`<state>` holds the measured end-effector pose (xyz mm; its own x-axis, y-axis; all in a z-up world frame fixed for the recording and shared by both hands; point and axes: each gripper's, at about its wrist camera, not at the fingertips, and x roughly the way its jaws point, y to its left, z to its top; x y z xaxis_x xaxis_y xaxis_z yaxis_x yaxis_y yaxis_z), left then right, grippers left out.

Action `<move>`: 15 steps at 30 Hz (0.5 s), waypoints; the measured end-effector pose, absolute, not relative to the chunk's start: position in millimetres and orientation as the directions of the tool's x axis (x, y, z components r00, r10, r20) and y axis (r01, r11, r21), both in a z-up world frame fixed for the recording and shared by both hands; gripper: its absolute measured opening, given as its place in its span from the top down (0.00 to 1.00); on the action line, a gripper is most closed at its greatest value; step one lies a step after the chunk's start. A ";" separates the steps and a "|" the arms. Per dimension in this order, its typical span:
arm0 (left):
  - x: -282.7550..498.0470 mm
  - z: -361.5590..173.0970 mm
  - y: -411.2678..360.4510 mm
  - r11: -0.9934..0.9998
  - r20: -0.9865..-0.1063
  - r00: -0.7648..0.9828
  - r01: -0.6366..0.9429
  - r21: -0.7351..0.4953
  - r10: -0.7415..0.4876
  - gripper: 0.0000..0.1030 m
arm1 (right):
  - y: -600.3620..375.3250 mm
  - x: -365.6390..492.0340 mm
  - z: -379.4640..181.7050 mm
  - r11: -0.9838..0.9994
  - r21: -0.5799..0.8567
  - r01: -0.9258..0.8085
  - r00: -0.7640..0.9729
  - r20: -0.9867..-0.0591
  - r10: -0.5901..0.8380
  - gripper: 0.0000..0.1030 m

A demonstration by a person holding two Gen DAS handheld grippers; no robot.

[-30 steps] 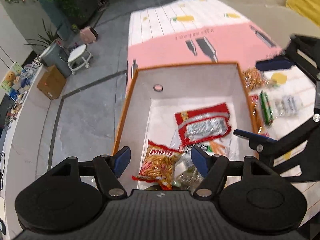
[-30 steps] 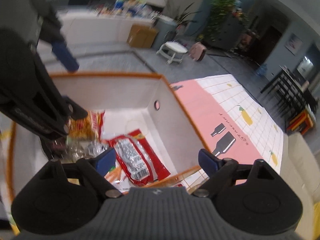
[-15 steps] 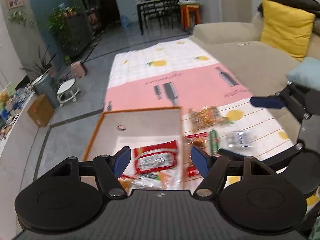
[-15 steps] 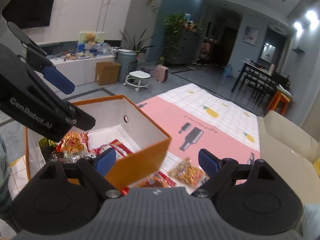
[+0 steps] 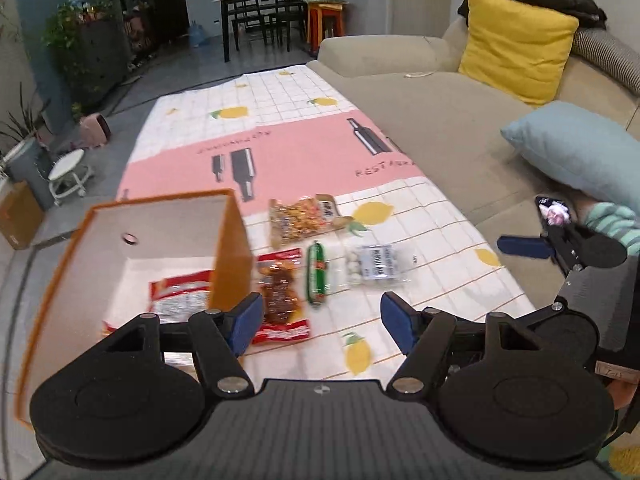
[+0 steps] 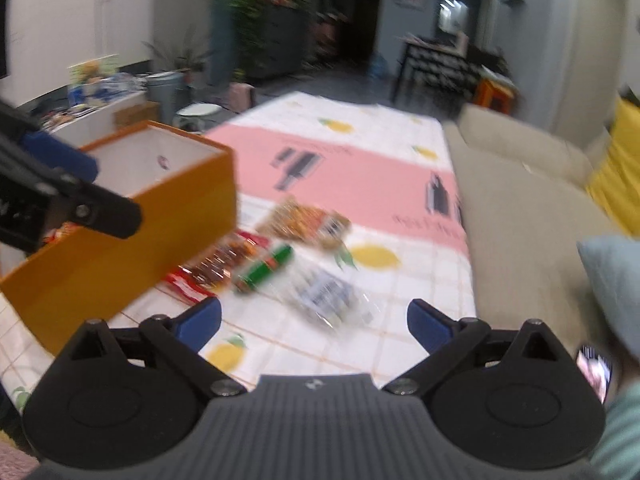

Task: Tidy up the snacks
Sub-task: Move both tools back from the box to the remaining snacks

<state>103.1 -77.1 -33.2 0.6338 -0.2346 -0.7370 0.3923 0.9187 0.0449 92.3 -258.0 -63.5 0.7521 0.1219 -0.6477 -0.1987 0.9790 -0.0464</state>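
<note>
Both tongs, left (image 5: 320, 316) and right (image 6: 314, 320), hover wide and empty over light, crinkly snack packets (image 5: 282, 296); pinch an edge seam.

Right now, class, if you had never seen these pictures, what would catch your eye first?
The orange box at the left, white inside, with a red packet on its floor. Beside it on the lemon-print cloth lie loose snacks: a green sausage and a red-edged packet. Behind, a yellow cushion on the beige sofa.
</note>
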 end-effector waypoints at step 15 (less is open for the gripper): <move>140.5 -92.0 -92.6 0.934 -0.785 0.587 0.357 0.029 -0.200 0.38 | -266.7 136.1 -111.4 0.964 -0.081 -0.252 0.710 -0.693 0.127 0.11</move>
